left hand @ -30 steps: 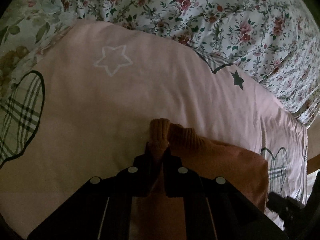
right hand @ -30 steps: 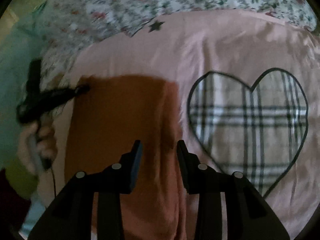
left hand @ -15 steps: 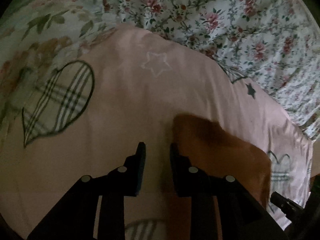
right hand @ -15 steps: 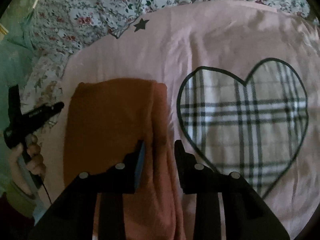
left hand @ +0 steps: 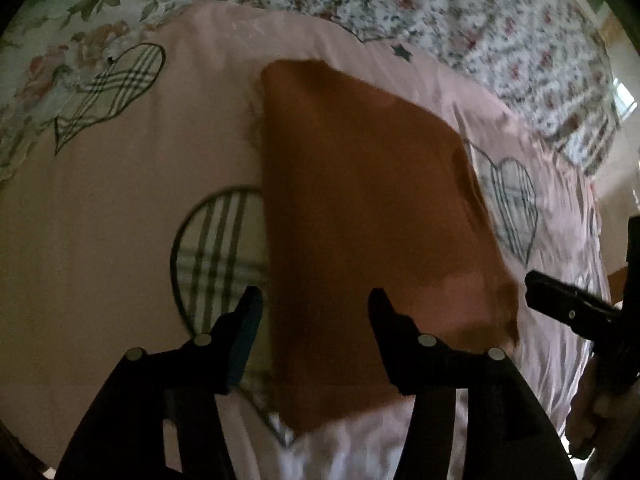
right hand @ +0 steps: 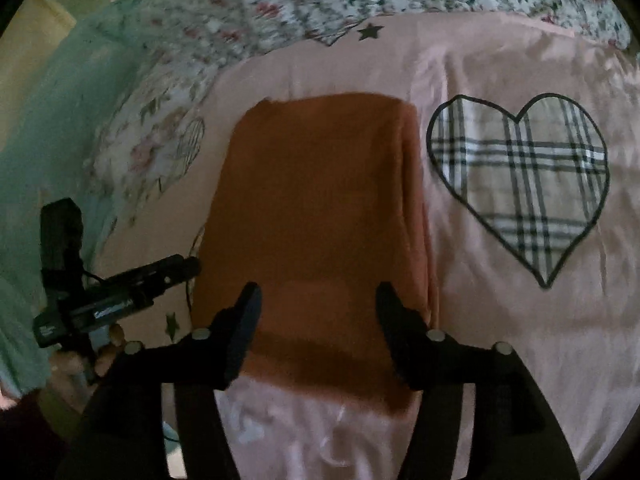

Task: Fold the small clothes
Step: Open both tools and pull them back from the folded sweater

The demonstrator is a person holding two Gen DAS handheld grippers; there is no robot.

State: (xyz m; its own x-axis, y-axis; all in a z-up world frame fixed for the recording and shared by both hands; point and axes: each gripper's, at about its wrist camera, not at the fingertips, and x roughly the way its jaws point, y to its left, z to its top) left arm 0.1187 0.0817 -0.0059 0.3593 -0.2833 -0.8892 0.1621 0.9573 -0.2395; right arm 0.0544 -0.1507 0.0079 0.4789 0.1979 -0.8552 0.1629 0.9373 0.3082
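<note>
An orange-brown garment [left hand: 360, 208] lies folded into a long flat rectangle on the pink bedsheet [left hand: 120, 220]. It also shows in the right wrist view [right hand: 320, 216]. My left gripper [left hand: 316, 304] is open and empty, hovering above the garment's near end. My right gripper [right hand: 318, 300] is open and empty, above the garment's near edge. The right gripper shows at the right edge of the left wrist view [left hand: 568, 308]. The left gripper shows at the left of the right wrist view [right hand: 120, 296].
The pink sheet [right hand: 500, 320] carries plaid hearts [right hand: 520, 184] and small stars. A floral quilt [left hand: 440, 12] lies bunched along the far side. A pale green cloth [right hand: 52, 128] is at the left.
The left gripper let go of the garment's cuff, opened and pulled back. The right gripper opened wider and drew back. The garment now lies flat as a folded rectangle.
</note>
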